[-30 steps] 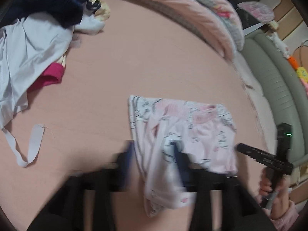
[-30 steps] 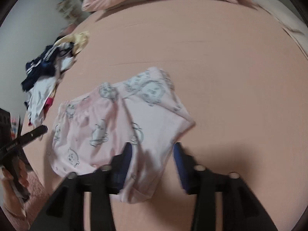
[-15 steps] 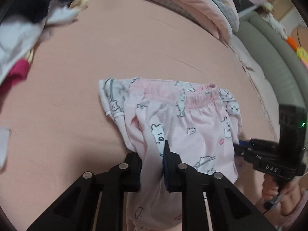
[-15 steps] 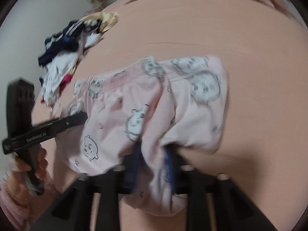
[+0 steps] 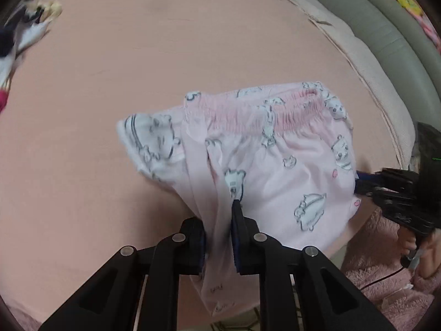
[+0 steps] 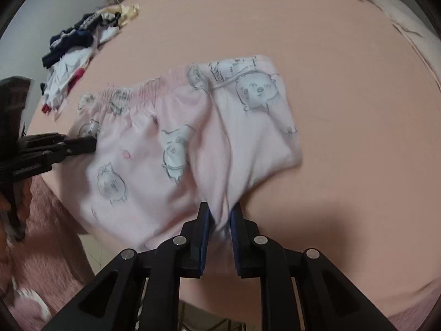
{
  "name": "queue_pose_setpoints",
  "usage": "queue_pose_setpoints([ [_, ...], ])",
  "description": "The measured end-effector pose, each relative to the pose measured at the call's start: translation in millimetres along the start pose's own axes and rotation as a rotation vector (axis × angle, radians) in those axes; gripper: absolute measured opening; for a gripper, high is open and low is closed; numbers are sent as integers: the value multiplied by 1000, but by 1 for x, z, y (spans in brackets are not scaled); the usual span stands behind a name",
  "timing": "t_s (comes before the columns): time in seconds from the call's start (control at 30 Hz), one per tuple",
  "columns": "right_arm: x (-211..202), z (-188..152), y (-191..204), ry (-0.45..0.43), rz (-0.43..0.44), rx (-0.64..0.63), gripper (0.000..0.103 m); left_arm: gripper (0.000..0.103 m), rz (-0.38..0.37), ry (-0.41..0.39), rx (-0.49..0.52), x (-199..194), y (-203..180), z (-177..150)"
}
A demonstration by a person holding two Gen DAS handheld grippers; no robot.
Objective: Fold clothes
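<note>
Pink pyjama shorts [image 5: 286, 165] printed with cartoon animals lie on the pink bed sheet [image 5: 137, 55], elastic waistband on the far side. My left gripper [image 5: 219, 220] is shut on a bunched fold at the near edge of the shorts. In the right wrist view the same shorts [image 6: 171, 143] spread out ahead, and my right gripper [image 6: 220, 218] is shut on another gathered fold of their near edge. Each gripper shows at the side of the other's view: the right gripper [image 5: 363, 182] touching the cloth's right edge, the left gripper [image 6: 82, 144] at its left edge.
A heap of dark and white clothes [image 6: 74, 52] lies at the far left of the bed. A grey padded bed frame [image 5: 386, 27] curves along the right. A hand in a fuzzy pink sleeve [image 5: 386, 281] holds the right gripper. The near bed edge drops to the floor.
Both grippers were open over the shorts a second ago; they have shut on the near edge. The shorts have been pulled nearer and spread wider.
</note>
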State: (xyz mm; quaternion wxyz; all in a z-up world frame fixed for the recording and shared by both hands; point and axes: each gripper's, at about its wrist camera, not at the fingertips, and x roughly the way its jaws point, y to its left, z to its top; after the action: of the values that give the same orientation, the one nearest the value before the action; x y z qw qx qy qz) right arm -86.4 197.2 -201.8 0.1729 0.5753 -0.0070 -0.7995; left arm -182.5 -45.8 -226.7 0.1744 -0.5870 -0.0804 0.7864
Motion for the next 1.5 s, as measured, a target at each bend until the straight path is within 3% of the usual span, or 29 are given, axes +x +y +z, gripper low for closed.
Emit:
queue_pose_setpoints([
  [0.1,-16,-1,3,-62,10,-11,16,14,-36,-90,-51,-27,12,-3],
  [0.13,-21,-1,4,-83,14,-14,26,19,-61,-118,-82,-32,19,-2],
  [0.17,-23,1,3,-102,19,-10,36,31,-88,-127,-121,-32,28,-1],
  [0.2,-20,8,-3,-118,27,11,58,39,-116,-120,-157,-29,37,-3],
  [0.23,-14,16,-10,-120,45,40,64,54,-150,-111,-196,-26,46,-7],
  [0.3,10,28,-31,-45,135,133,64,57,-174,-98,-249,-14,49,-3],
  [0.33,21,31,-39,-5,173,172,64,57,-140,-92,-256,-8,48,5],
  [0.4,27,32,-41,-3,176,180,65,57,-97,-92,-241,-2,45,12],
  [0.5,38,34,-36,-14,162,125,67,56,-121,-102,-192,11,33,26],
  [0.57,43,37,-32,-33,118,69,64,28,-114,-100,-142,18,17,39],
  [0.63,39,41,-31,-51,82,34,18,23,-76,-123,-70,11,3,47],
  [0.67,35,43,-34,-47,105,53,10,20,-78,-152,-26,2,-5,48],
  [0.8,-8,34,-28,-126,70,26,5,20,-88,-264,137,-30,-32,48],
  [0.87,-34,24,-29,-211,34,22,5,20,-65,-227,145,-23,-33,52],
  [0.93,-42,24,-34,-269,-46,36,5,21,-23,-134,96,4,-14,54],
  [1.0,-19,32,-53,-207,-88,69,5,26,-40,-113,26,10,7,50],
  [1.07,11,35,-74,-56,-107,135,5,31,-97,-131,-51,3,26,44],
  [1.1,13,36,-78,-49,-84,163,6,34,-125,-140,-89,0,35,41],
  [1.17,0,36,-79,-123,2,189,10,52,-140,-193,-110,-14,44,33],
  [1.2,-6,37,-79,-161,45,202,27,56,-148,-204,-113,-18,47,30],
  [1.23,-9,39,-79,-184,80,212,54,58,-162,-200,-121,-20,53,27],
  [1.27,-2,45,-78,-175,95,214,66,58,-166,-181,-135,-15,57,26],
  [1.3,4,52,-78,-167,110,216,71,58,-158,-152,-152,-8,61,28],
  [1.4,29,66,-70,-130,92,189,73,57,-163,-110,-173,15,67,27],
  [1.47,47,74,-63,-103,68,164,68,51,-150,-141,-170,15,65,26],
  [1.5,52,78,-60,-94,68,155,38,37,-156,-155,-165,7,65,24],
])
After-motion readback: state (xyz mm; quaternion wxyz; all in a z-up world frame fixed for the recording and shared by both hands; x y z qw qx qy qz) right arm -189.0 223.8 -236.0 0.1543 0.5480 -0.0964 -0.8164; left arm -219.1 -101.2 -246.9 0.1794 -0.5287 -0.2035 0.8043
